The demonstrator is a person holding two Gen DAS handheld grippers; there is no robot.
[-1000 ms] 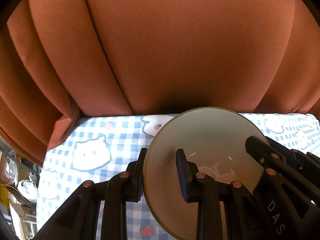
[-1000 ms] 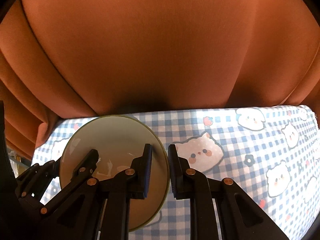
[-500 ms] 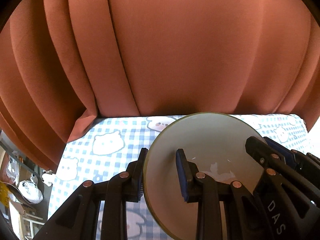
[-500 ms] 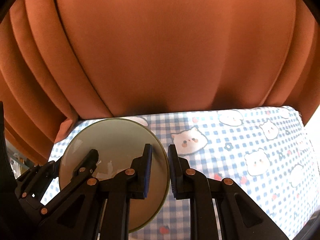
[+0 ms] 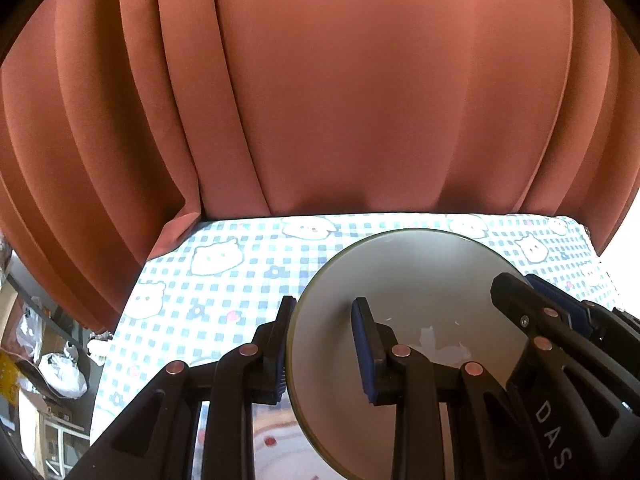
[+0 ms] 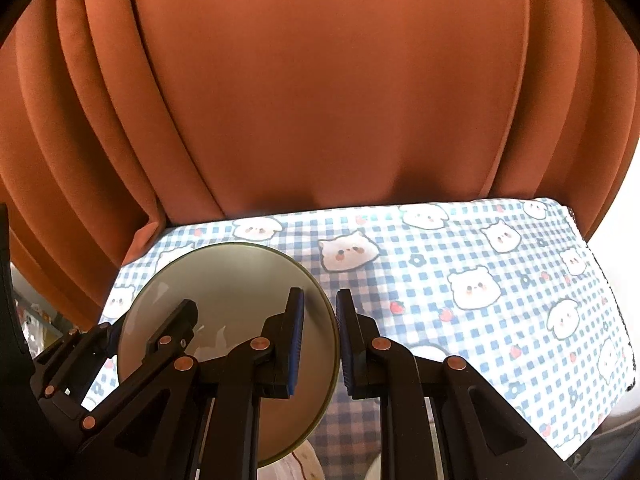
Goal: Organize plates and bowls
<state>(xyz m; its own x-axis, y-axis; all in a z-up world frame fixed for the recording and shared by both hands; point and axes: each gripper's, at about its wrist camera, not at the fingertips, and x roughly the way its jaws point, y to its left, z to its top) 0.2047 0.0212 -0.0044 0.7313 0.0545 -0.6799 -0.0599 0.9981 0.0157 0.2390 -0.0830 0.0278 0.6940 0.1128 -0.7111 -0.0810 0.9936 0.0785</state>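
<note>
Plate (image 5: 416,280), pale with a greenish rim, sits clamped on opposite edges: the left gripper (image 5: 320,344) pinches its left rim, the right gripper (image 6: 320,332) its right rim, each closed on the plate. It hangs above the checked tablecloth (image 6: 460,248) covering the bench. An orange curtain (image 5: 360,100) hangs beyond both grippers.
</note>
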